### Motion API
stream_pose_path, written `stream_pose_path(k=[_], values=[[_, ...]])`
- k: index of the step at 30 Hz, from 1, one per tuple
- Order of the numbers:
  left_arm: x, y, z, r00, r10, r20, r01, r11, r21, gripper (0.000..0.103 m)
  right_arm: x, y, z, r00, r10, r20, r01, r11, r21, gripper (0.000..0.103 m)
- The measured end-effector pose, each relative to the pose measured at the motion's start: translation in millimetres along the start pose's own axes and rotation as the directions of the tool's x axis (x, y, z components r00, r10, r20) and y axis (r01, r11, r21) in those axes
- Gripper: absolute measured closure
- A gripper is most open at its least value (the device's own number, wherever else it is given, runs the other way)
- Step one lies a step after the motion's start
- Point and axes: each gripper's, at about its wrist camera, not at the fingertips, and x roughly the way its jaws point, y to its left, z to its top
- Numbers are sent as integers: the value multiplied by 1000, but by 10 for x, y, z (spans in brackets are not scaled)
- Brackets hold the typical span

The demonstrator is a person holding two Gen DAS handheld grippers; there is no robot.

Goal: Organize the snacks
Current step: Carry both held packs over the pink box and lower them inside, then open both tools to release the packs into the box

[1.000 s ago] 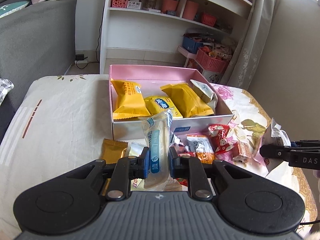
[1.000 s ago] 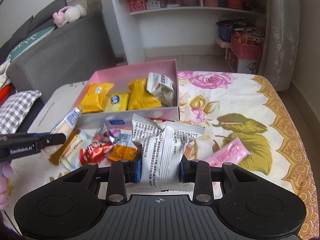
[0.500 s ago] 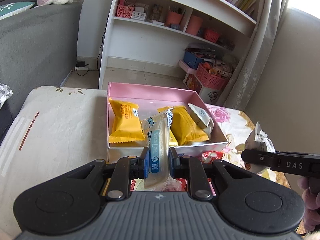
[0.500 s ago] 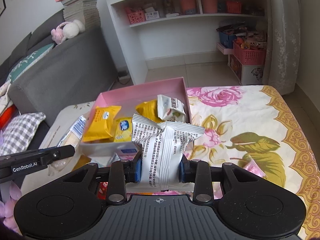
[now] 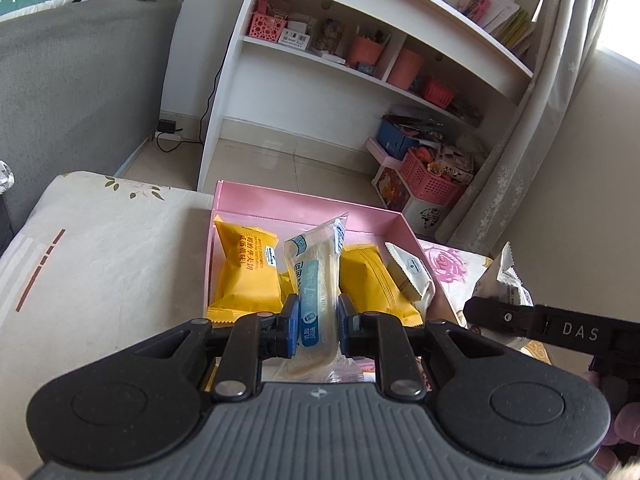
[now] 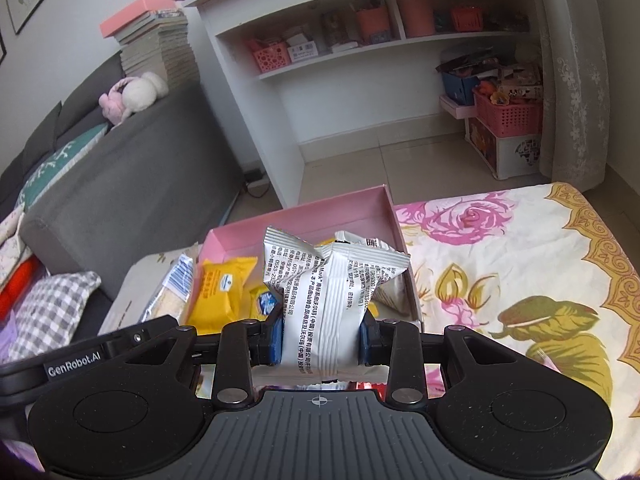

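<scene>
Your left gripper (image 5: 318,314) has its jaws clamped on the long clear wafer pack (image 5: 316,280), and your right gripper (image 6: 320,334) pinches the white sachet (image 6: 328,300); both hang just above the near wall of the pink box (image 5: 304,210), which sits toward the worktop's far edge. Carry each pack past the near wall before releasing, dropping into gaps between the yellow packs (image 5: 246,270). The wafer pack's long axis points away from you, toward the box's far wall.
</scene>
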Motion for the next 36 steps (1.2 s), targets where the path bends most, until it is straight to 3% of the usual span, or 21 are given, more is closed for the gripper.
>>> stream_pose_path(k=[10,15,19,25,29,31,33,36], values=[[349,40,27,1000,25,2,-24,999,-27,86,420,-22,95,997,79,-17,-78,993,93,70],[528,27,29,999,42,-4,-42,998,41,86,683,48,219,992,122,-21,-120,988,96,70],[625,90,58,999,34,-13,-34,999,43,88,928,66,324,989,145,-19,-142,982,126,70],[667,185,20,999,34,-27,-33,999,14,89,1255,77,404,992,124,-39,-117,984,137,68],[604,194,57,1000,7,-24,-7,1000,8,87,1295,88,411,989,136,-50,-127,981,149,61],[590,190,74,1000,3,-28,-3,1000,10,80,1255,73,403,987,154,-37,-146,977,158,45],[568,174,69,1000,6,-29,-5,1000,15,76,1204,73,406,987,158,-24,-153,976,153,38],[542,143,59,999,7,-45,-5,999,40,67,1119,91,401,988,152,-21,-147,979,138,38]])
